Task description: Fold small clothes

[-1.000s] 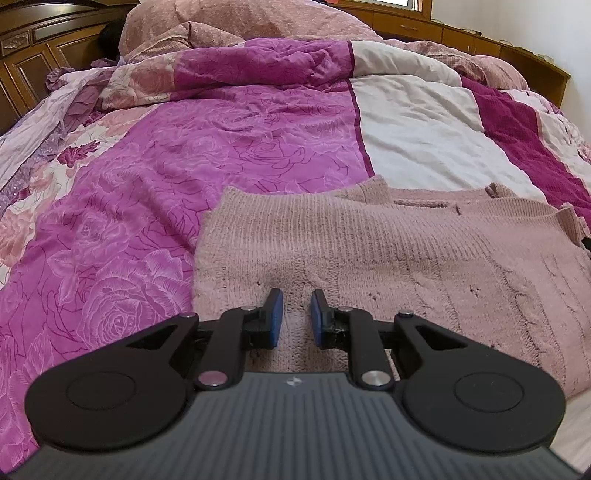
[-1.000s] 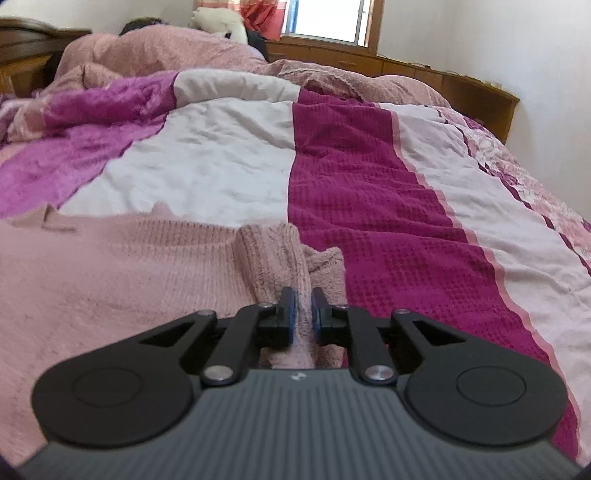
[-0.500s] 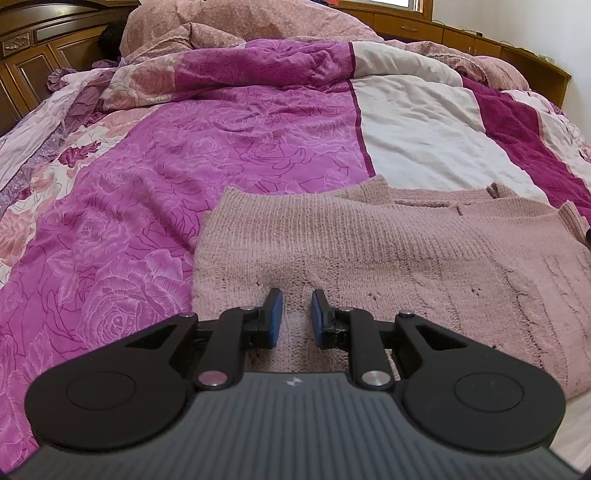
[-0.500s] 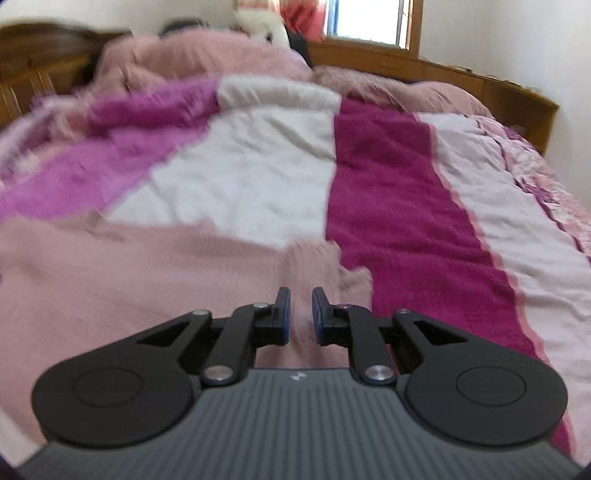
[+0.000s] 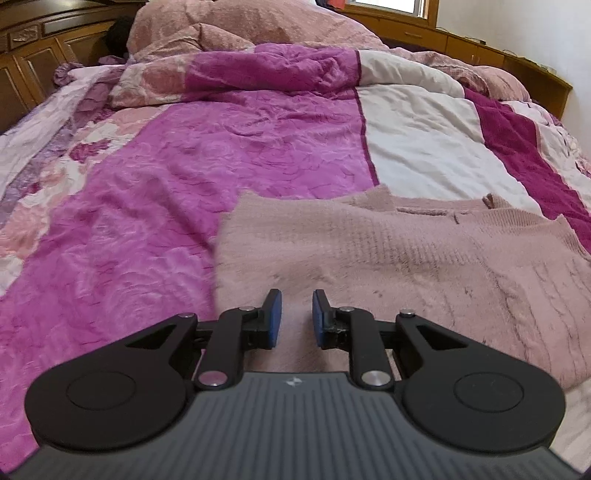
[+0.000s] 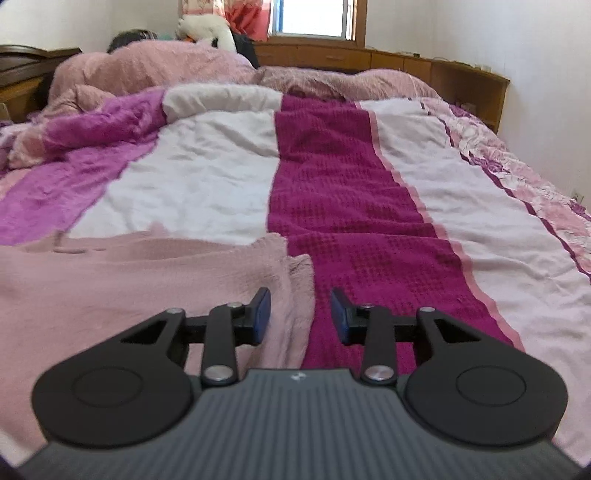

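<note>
Pink knitted sweater lay spread flat on the bed, on top of the patchwork quilt, directly ahead of and beneath both hand-held grippers.

Left hand-held gripper: blue pads stood a narrow gap apart, not pressing on anything; knit surface visible through the gap, below the fingers. Gripper pointed downward over the sweater's near-left portion. Sweater's left edge ran just left of the left finger, magenta rose-print panel beyond it.

Right hand-held gripper: jaws were opening; pads clearly apart. The sweater's right edge, a ribbed fold of cloth, sat in line with the gap, just ahead of the fingertips; neither pad pressed on it. Left finger was over pink knit, right finger over the dark crimson waffle-textured strip of the quilt.

Farther ahead of both grippers: white quilt panel, then a bunched pink blanket at the head of the bed. Wooden headboard cabinets far left, a window far ahead. Right wrist view somewhat blurred
</note>
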